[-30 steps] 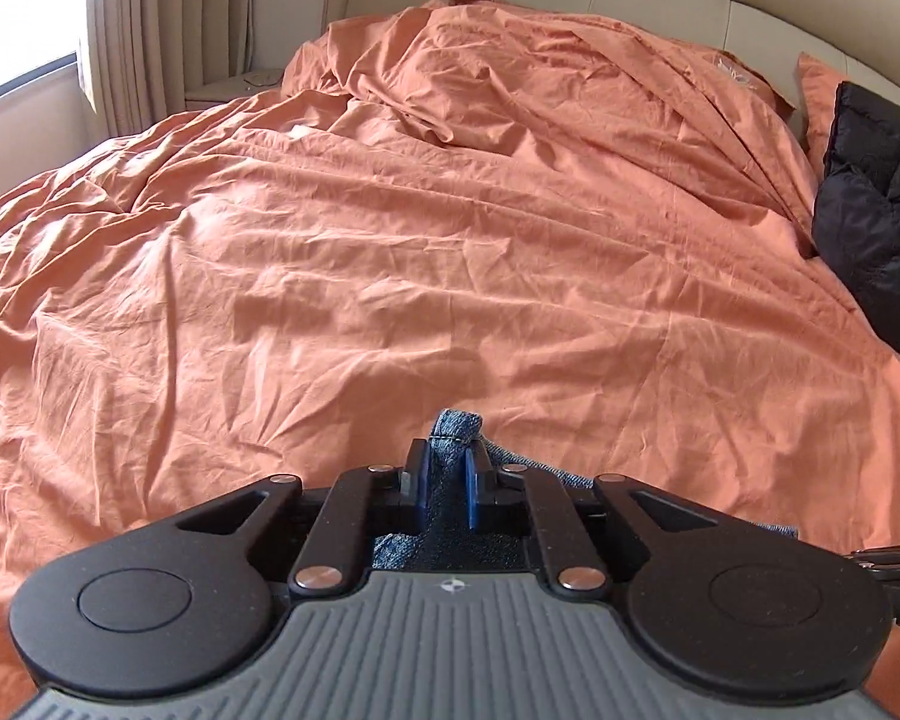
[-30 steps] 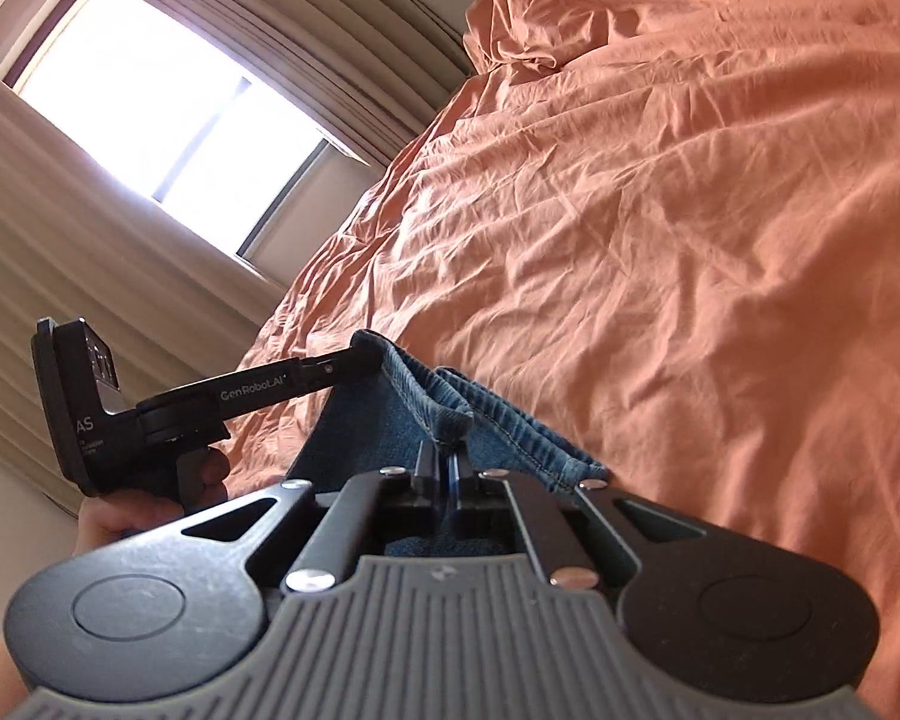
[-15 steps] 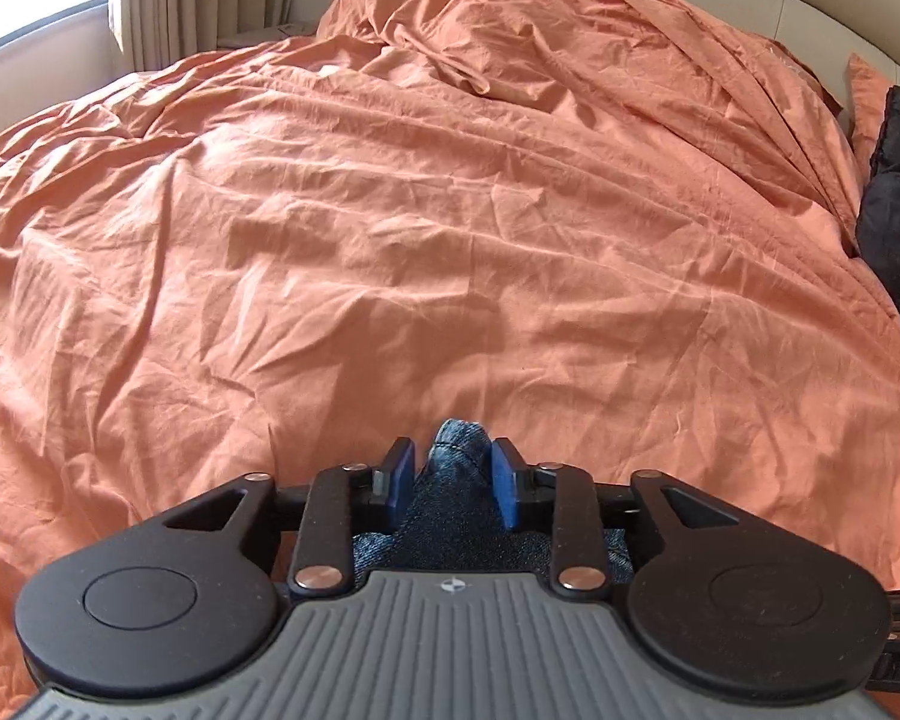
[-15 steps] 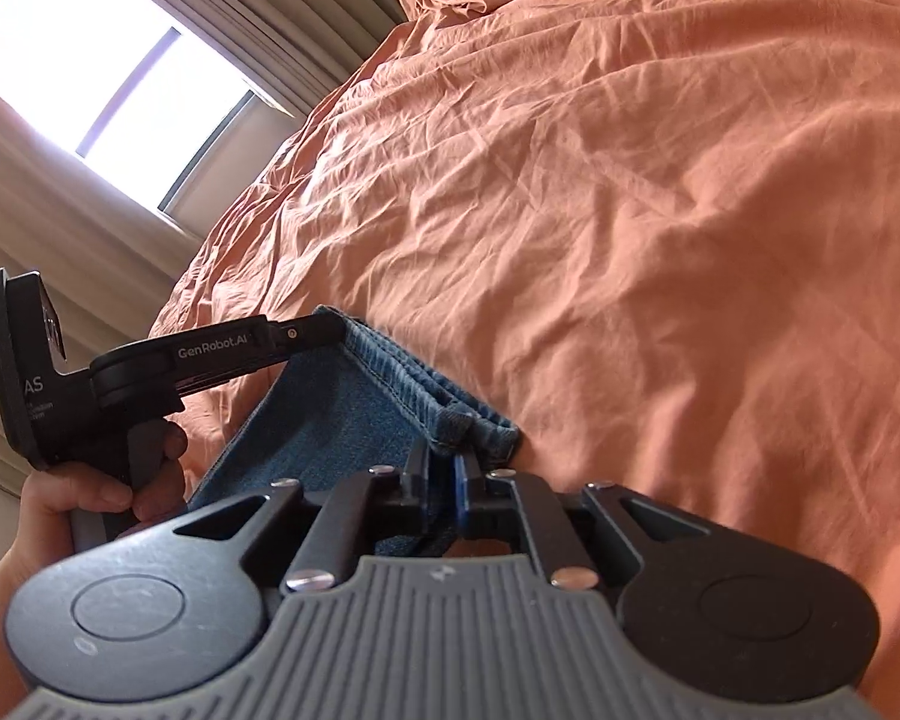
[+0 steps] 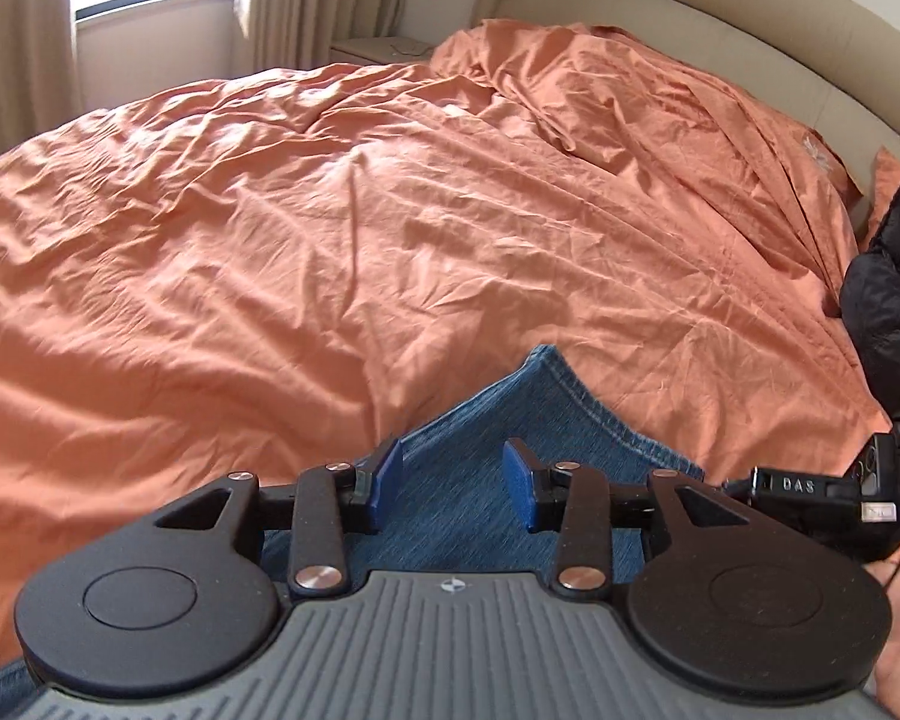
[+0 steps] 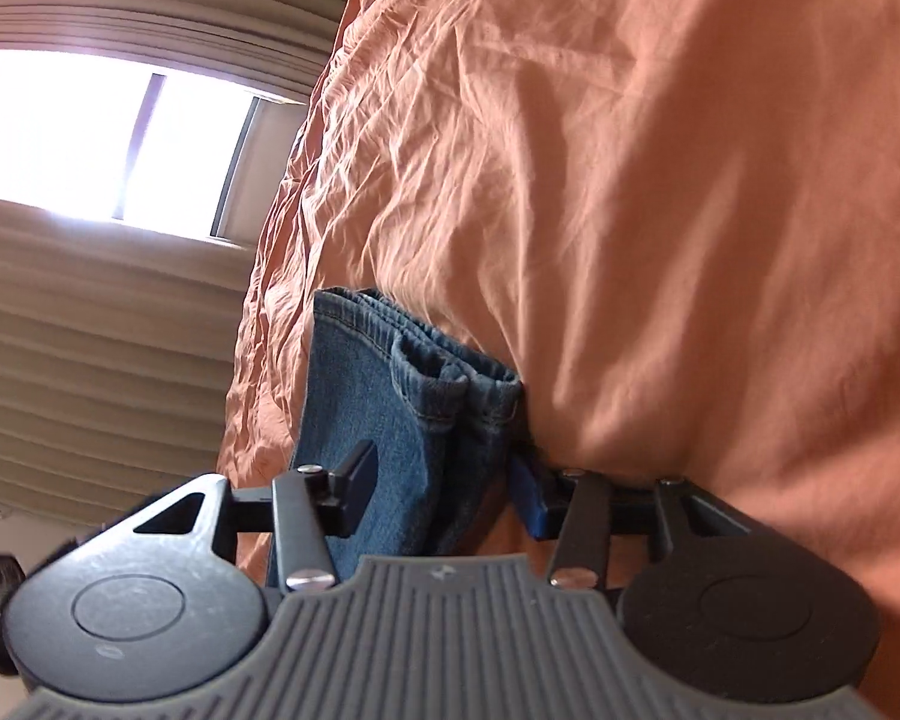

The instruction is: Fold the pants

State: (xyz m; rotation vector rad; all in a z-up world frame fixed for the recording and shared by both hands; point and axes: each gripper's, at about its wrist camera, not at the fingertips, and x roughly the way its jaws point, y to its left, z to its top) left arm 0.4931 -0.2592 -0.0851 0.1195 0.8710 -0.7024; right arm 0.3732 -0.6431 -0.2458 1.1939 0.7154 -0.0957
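Blue denim pants [image 5: 510, 438] lie on the orange bedcover [image 5: 390, 240], one corner pointing away from me. My left gripper [image 5: 453, 480] is open just above the denim, its blue pads [image 5: 384, 474] spread apart with nothing between them. In the right wrist view the pants [image 6: 390, 396] show their elastic waistband edge, folded in layers. My right gripper [image 6: 444, 492] is open, its jaws spread either side of the cloth. The right gripper's body also shows at the right edge of the left wrist view [image 5: 828, 498].
A black puffy jacket [image 5: 888, 306] lies at the bed's right side by an orange pillow [image 5: 888, 180]. A padded beige headboard [image 5: 720, 30] runs behind. A window [image 6: 108, 138] with curtains and a nightstand [image 5: 384, 51] are on the left.
Both grippers have opened and let go of the pants, which now lie on the bed. Both have drawn back a little from the cloth edge.
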